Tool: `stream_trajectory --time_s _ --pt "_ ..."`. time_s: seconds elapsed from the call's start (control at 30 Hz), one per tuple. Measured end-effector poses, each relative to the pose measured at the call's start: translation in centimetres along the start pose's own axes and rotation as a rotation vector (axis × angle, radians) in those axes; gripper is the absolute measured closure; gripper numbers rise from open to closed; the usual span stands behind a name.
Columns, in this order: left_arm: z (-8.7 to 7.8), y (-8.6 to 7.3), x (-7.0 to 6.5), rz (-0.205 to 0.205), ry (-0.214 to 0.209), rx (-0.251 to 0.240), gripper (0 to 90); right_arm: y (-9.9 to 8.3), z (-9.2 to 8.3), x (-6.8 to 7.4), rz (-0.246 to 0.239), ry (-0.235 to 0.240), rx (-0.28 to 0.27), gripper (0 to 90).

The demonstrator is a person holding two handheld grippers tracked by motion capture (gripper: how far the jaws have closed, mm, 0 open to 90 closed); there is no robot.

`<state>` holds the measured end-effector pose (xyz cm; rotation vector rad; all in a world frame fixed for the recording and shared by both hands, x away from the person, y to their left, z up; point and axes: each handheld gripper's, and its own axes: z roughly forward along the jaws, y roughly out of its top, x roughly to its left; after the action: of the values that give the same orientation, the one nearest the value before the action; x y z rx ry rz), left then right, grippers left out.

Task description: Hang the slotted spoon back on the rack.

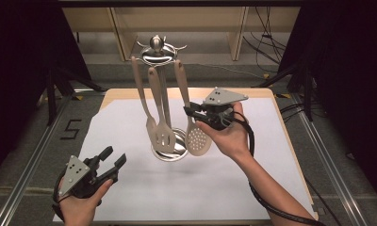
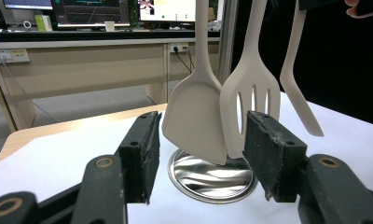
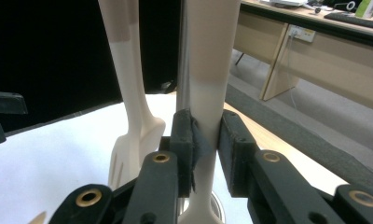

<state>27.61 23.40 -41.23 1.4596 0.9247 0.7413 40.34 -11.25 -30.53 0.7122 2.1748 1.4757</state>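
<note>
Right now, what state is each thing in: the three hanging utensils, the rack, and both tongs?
Skimmer: hanging on the rack, handle clamped by the right tongs.
Slotted turner: hanging free.
Solid turner: hanging free.
Rack: upright on the table.
Right tongs: shut on the skimmer's handle.
Left tongs: open, holding nothing.

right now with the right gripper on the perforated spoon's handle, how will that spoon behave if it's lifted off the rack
The perforated spoon probably stays stiff and light: slim, plastic-looking handle. It hangs freely, so it may swing as the right gripper moves it. The smooth handle could slip between the pads. The rack looks tall on a small base, so a snag might tip it.
</note>
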Motion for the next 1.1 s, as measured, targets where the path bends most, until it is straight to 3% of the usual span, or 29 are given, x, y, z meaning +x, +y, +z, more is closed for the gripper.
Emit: stream_trajectory --time_s 0.1,0.2,0.23,0.33,0.43,0.47,0.53,0.6,0.73,1.1 --pt "0.0 0.0 0.0 0.001 0.001 -0.001 44.6 -0.1 0.0 -0.1 -0.029 -0.003 -0.023 76.9" --pt "-0.1 0.0 0.0 0.002 0.009 0.012 44.6 -0.1 -0.3 0.1 -0.006 -0.004 -0.008 75.6" --pt "-0.1 0.0 0.0 0.001 0.009 0.013 44.6 -0.2 -0.3 -0.1 -0.041 -0.021 -0.03 74.4" --pt "0.0 0.0 -0.1 0.0 0.01 0.014 44.6 -0.3 -0.6 -0.2 -0.049 -0.024 -0.028 74.0" --pt "-0.1 -0.1 -0.1 -0.003 0.011 0.015 44.6 -0.6 -0.8 0.0 -0.01 -0.018 -0.014 73.2" --pt "-0.1 -0.1 -0.1 -0.003 0.012 0.015 44.6 -0.7 -0.8 -0.2 -0.024 -0.015 -0.023 72.4" --pt "-0.1 -0.1 0.0 -0.001 0.012 0.015 44.6 -1.0 -1.0 -0.2 -0.003 -0.017 -0.021 71.2" --pt "-0.1 -0.1 0.1 -0.001 0.014 0.017 44.6 -1.3 -1.3 -0.5 -0.042 -0.031 -0.026 69.9" --pt "0.0 -0.1 0.1 -0.002 0.015 0.017 44.6 -2.0 -2.1 -0.7 -0.009 -0.043 -0.018 67.6" --pt "0.1 -0.4 0.1 -0.009 0.016 0.029 44.6 -4.0 -4.9 -1.6 0.003 -0.073 -0.026 61.5"
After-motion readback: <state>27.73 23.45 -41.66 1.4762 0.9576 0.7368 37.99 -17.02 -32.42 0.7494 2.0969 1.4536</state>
